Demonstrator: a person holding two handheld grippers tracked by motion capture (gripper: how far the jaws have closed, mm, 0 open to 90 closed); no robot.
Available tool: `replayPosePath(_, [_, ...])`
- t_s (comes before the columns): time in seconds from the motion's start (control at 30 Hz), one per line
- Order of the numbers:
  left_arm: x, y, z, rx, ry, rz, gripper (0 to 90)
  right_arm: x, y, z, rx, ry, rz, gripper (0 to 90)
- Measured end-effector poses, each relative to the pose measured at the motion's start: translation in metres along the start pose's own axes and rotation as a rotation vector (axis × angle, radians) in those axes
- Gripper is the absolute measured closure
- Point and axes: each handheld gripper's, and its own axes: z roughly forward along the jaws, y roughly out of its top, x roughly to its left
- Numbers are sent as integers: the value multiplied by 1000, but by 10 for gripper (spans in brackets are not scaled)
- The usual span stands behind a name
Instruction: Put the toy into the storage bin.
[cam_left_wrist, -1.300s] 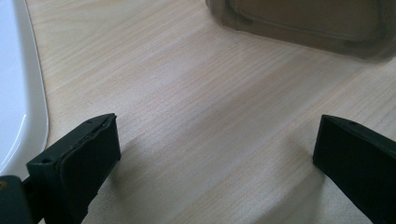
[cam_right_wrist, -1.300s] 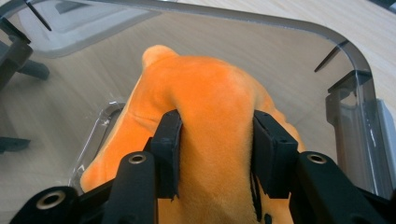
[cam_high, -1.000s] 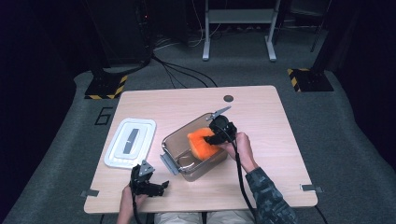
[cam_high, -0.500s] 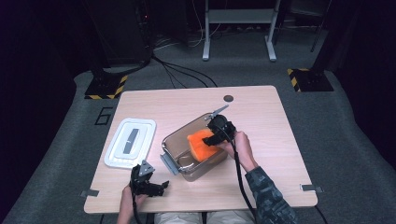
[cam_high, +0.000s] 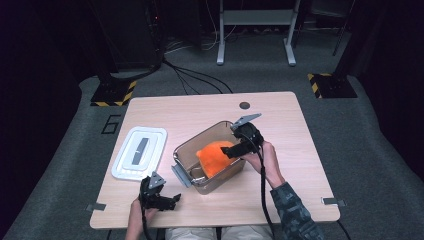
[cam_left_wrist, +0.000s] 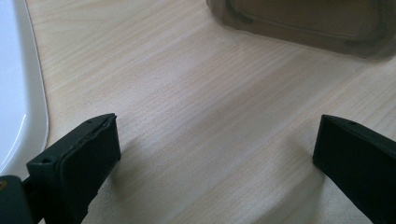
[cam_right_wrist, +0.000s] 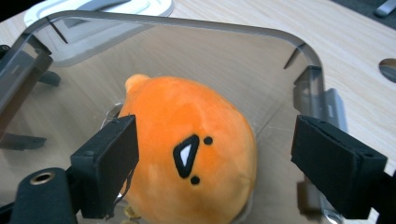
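Observation:
An orange plush toy (cam_high: 216, 157) with a small black-and-white face (cam_right_wrist: 187, 158) lies inside a clear plastic container (cam_high: 188, 150) at the table's middle. My right gripper (cam_high: 231, 148) hangs over the container's right side, open. In the right gripper view its jaws stand wide on either side of the plush, and the left fingertip (cam_right_wrist: 109, 163) is close to the plush's side. My left gripper (cam_high: 170, 199) rests open near the table's front edge, left of the container, with bare wood between its fingertips (cam_left_wrist: 81, 156).
A white lid (cam_high: 138, 152) lies flat to the left of the container; its edge (cam_left_wrist: 16, 93) also shows in the left gripper view. A dark round hole (cam_high: 244, 105) sits near the table's far edge. The container's near corner (cam_left_wrist: 303, 25) lies ahead of the left gripper.
The plush and the right gripper have shifted slightly lower into the container. The left gripper has stayed put.

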Motion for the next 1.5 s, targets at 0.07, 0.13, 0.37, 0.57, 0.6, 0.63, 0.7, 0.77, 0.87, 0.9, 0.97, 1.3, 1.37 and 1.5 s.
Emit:
replayPosePath(0.07, [0,0,0,0,0,-1,6,-1,-4,-6,-21,-6,-6,133])
replayPosePath(0.13, [0,0,0,2,-1,0,6,-2,-7,-12,-41,-14,-8,145])
replayPosePath(0.37, [0,0,0,0,0,0,6,3,-1,-5,24,0,-40,291])
replayPosePath(0.57, [0,0,0,2,0,3,6,8,8,23,134,19,-42,434])
replayPosePath(0.6, [0,0,0,2,0,2,6,8,8,26,152,25,-31,484])
replayPosePath(0.63, [0,0,0,0,0,1,6,8,7,29,157,28,-25,510])
replayPosePath(0.7, [0,0,0,0,0,0,6,6,7,32,166,27,-22,612])
replayPosePath(0.77, [0,0,0,0,0,0,6,5,6,33,166,27,-24,718])
replayPosePath(0.87, [0,0,0,0,0,0,6,6,4,30,152,22,-34,744])
replayPosePath(0.9, [0,0,0,-1,-1,-3,6,7,4,29,149,17,-36,747])
replayPosePath(0.97, [0,0,0,0,0,-2,6,7,5,25,129,-4,-54,751])
replayPosePath(1.3, [0,0,0,2,0,2,6,10,7,21,114,-56,-104,750])
replayPosePath(1.37, [0,0,0,0,0,0,6,9,5,23,109,-55,-80,748])
replayPosePath(1.5, [0,0,0,0,0,0,6,6,3,23,98,-38,-62,728])
